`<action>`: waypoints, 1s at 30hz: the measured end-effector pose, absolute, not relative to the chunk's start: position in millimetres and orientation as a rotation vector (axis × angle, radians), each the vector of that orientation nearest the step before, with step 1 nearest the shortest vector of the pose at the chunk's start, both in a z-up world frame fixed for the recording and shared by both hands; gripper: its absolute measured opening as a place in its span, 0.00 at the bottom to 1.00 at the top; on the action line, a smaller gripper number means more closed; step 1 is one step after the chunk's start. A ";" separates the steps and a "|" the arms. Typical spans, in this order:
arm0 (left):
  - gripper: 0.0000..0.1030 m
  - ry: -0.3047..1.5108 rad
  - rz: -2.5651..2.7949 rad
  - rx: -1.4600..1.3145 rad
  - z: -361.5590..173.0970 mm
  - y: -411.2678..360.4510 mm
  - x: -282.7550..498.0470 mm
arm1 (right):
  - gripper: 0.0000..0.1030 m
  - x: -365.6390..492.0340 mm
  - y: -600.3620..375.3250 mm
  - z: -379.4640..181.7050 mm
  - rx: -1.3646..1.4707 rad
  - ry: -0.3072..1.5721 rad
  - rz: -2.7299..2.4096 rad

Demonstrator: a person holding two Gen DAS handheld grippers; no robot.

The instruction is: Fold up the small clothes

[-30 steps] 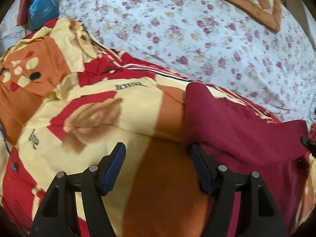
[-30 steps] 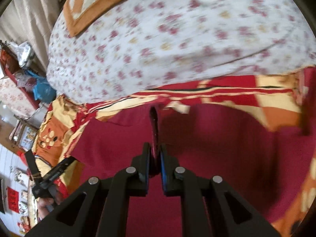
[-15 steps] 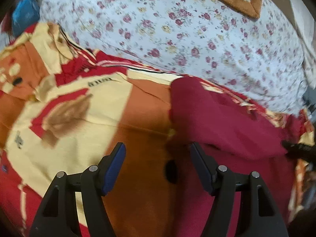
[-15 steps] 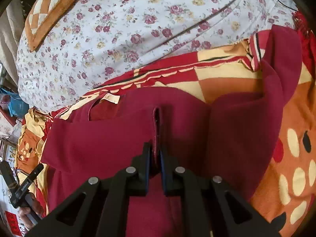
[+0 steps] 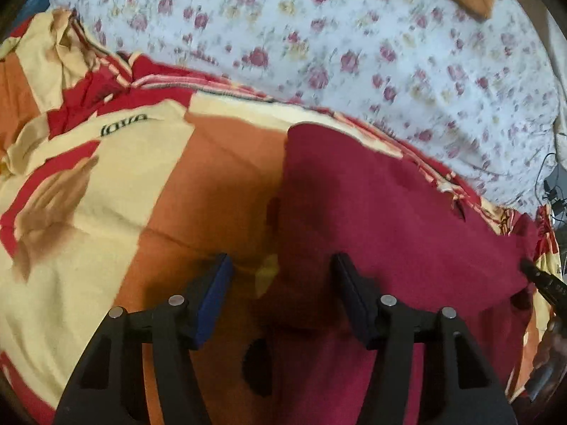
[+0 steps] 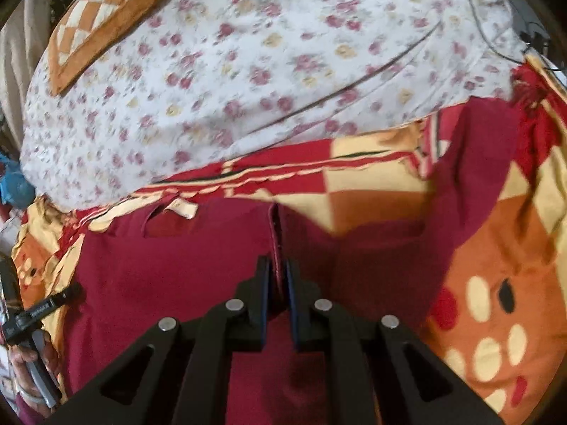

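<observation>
A small maroon garment lies spread on a red, orange and cream blanket. My left gripper is open and empty, low over the garment's left edge, one finger over the blanket and one over the cloth. In the right wrist view the garment fills the lower middle, with one part reaching up to the right. My right gripper is shut on a raised fold of the maroon cloth, which stands up between its pads.
A white flowered sheet covers the bed behind the blanket. An orange checked cushion lies at the far back. A black cable runs at the right edge. My left gripper shows at the right wrist view's left edge.
My left gripper has moved right and closer to the garment's left edge, still open. My right gripper has kept its hold on the fold and carried it across; the garment now lies more spread.
</observation>
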State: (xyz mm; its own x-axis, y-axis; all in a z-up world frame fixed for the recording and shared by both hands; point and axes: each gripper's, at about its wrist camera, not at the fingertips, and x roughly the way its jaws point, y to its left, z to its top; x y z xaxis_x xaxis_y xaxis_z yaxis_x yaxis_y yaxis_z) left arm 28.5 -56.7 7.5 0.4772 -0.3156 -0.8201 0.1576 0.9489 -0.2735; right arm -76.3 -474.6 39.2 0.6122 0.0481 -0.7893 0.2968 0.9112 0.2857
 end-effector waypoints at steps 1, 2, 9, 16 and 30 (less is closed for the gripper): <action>0.49 1.025 -0.290 -0.146 7.0 -59.0 26.9 | 0.09 -74.6 -477.6 31.5 0.414 0.936 -0.163; 0.49 1.023 -0.287 -0.125 7.6 -61.4 25.7 | 0.09 -72.1 -478.8 24.9 0.412 0.960 -0.171; 0.47 1.027 -0.271 -0.154 26.1 -55.1 37.8 | 0.09 -75.7 -483.8 19.3 0.446 0.955 -0.163; 0.47 1.068 -0.174 -0.076 11.9 -66.8 60.5 | 0.09 -70.1 -485.7 29.2 0.390 0.914 -0.182; 0.47 1.015 -0.161 -0.041 3.7 -67.1 52.3 | 0.19 -84.1 -466.7 44.6 0.392 0.933 -0.139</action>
State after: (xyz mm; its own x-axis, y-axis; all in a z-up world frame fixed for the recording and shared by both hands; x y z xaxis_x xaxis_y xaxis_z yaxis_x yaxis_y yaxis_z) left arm 52.3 -67.1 3.7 0.5171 -0.1531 -0.8421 0.1149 0.9874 -0.1090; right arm -84.1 -466.7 44.6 0.5924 0.0519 -0.8040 0.2835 0.9206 0.2684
